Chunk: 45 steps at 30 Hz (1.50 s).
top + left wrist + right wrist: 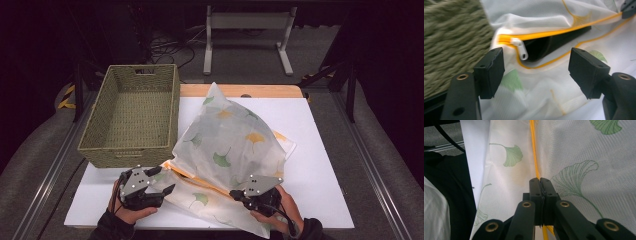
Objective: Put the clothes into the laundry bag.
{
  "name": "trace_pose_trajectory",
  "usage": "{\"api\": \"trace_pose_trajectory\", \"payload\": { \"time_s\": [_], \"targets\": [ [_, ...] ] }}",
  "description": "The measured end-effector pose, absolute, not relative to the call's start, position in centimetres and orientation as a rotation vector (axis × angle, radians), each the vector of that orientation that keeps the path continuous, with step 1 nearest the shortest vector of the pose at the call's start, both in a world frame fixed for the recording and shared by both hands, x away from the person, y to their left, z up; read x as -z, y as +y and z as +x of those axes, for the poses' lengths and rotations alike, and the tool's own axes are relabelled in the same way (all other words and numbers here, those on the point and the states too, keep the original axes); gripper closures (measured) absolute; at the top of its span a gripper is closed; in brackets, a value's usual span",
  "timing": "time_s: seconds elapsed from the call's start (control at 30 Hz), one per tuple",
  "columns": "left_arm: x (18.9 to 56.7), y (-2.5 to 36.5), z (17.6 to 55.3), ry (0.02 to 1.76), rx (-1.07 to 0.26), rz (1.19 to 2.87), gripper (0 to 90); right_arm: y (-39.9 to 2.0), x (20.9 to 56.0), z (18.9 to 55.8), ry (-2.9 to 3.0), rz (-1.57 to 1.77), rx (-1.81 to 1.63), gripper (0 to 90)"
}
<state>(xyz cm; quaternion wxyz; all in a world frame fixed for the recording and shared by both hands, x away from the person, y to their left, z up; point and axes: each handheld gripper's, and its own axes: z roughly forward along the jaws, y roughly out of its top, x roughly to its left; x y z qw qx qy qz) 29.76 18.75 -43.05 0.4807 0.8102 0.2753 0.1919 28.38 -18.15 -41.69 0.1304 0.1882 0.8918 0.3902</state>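
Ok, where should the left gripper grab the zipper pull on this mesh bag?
Grip the white pull tab, probably straight ahead from the open left gripper. It hangs loose off the orange zipper at the bag's corner, its flat faces towards the pads.

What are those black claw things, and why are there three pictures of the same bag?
The claws are grabbing tools, one in each of a person's hands. One camera looks down from above; the other two ride on the tools and look along their jaws. On the white table lie a woven basket and a white mesh bag printed with leaves, with a yellow zipper that is open, its white pull at one end. The left gripper is open and holds nothing. The right gripper is pinched shut on the bag's edge by the zipper.
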Motion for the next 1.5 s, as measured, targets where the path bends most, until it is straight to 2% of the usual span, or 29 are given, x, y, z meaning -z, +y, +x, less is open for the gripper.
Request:
{"api": "trace_pose_trajectory", "payload": {
  "time_s": [0.2,0.47,0.7,0.77,0.9,0.97,1.03,1.13,1.17,1.27,1.5],
  "targets": [
    [43.5,19.6,30.4,0.746,-0.492,2.016,23.9,-18.3,41.7,28.5,2.597,0.552,-1.142,89.3],
    [45.7,19.6,32.7,0.806,-0.334,2.149,23.1,-18.4,41.3,28.3,2.591,0.552,-1.181,88.7],
    [46.2,19.2,33.1,0.803,-0.276,2.211,43.3,-18.5,41.0,28.1,2.552,0.543,-1.215,88.0],
    [46.2,19.2,33.2,0.796,-0.28,2.209,43.0,-18.5,41.0,28.1,2.552,0.544,-1.215,88.0],
    [45.7,19.2,33.6,0.782,-0.252,2.144,36.1,-18.4,41.3,28.2,2.566,0.549,-1.194,87.3],
    [45.5,19.1,33.5,0.767,-0.255,2.141,36.9,-18.3,41.5,28.4,2.573,0.558,-1.187,86.7],
    [45.5,18.9,33.3,0.751,-0.261,2.151,44.2,-18.2,41.7,28.5,2.579,0.563,-1.175,86.6],
    [45.4,19.0,33.2,0.716,-0.242,2.166,73.6,-18.2,41.9,28.6,2.583,0.571,-1.166,86.6],
    [45.4,19.1,33.2,0.708,-0.24,2.172,80.1,-18.2,41.9,28.6,2.588,0.568,-1.163,86.5],
    [45.4,19.3,32.8,0.702,-0.227,2.191,86.1,-18.0,42.1,28.7,2.59,0.578,-1.147,86.5],
    [45.6,19.7,31.5,0.693,-0.237,2.206,85.5,-17.7,42.8,29.1,2.611,0.587,-1.098,85.0]
  ]
}}
